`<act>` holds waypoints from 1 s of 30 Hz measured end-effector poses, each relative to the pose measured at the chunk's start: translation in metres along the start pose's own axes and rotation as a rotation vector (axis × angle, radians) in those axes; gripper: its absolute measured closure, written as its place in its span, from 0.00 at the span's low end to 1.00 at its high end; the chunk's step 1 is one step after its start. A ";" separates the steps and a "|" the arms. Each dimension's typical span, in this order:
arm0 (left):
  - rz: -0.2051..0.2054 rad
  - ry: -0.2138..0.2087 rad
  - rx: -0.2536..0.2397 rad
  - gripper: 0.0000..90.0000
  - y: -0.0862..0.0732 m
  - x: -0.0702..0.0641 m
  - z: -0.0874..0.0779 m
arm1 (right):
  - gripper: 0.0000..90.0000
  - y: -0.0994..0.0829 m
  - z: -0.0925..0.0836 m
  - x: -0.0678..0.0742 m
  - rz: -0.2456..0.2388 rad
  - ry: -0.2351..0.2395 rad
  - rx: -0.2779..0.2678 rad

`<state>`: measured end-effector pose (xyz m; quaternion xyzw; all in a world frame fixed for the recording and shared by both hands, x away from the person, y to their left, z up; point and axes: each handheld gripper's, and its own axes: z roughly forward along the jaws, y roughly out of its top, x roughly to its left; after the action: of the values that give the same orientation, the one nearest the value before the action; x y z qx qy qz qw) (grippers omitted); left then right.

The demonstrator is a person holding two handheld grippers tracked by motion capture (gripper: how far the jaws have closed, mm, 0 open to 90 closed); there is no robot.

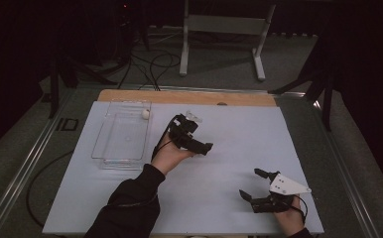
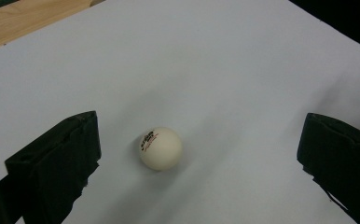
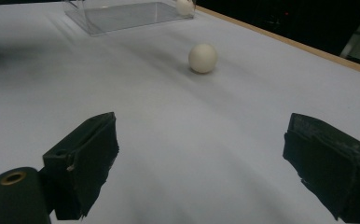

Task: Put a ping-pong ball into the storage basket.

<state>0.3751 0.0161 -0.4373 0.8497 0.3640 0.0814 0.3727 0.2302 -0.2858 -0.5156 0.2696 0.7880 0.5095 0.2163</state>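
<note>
We're looking down on the white table sheet point(image 1: 229, 148), and the left gripper point(image 1: 194, 131) is hovering over its middle, held in the person's left hand point(image 1: 167, 156). Its jaws are standing wide apart, and in the left gripper view we're seeing a white ping-pong ball point(image 2: 160, 148) sitting on the sheet between them, nearer the left jaw but touching neither. There's small red and black print on the ball's upper face.

Over at the near right corner, the right gripper point(image 1: 256, 186) is hanging just above the sheet, its grey three-cornered plate point(image 1: 286, 185) on top. Its jaws are spread wide as well, with nothing between them. In the right gripper view we're catching that same ball point(image 3: 203, 58) farther up the sheet, well apart from this gripper.

On the left side of the table a clear plastic box point(image 1: 122, 134) is lying open, and a second white ball point(image 1: 145, 114) is resting in its far right corner. A strip of bare wooden tabletop point(image 1: 179, 96) is showing along the far edge of the sheet.
</note>
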 end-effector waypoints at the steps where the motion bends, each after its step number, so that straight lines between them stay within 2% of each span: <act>1: 0.001 -0.005 -0.004 0.01 -0.001 0.001 0.001 | 0.11 0.000 0.000 0.000 0.000 0.000 -0.001; 12: 0.003 0.007 0.016 0.01 -0.011 0.002 0.023 | 0.11 0.000 -0.001 0.000 -0.001 0.000 -0.002; 20: 0.039 0.023 0.025 0.01 -0.020 0.003 0.038 | 0.11 0.000 0.000 0.000 0.000 0.001 -0.001; 25: 0.053 0.008 0.006 0.02 -0.023 0.005 0.041 | 0.11 0.000 -0.001 0.000 0.001 0.000 -0.001; 30: 0.060 -0.002 0.011 0.02 -0.028 0.006 0.046 | 0.11 0.000 0.000 0.000 -0.001 0.001 -0.001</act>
<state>0.3829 0.0067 -0.4896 0.8623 0.3385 0.0899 0.3659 0.2301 -0.2862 -0.5153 0.2691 0.7879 0.5099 0.2163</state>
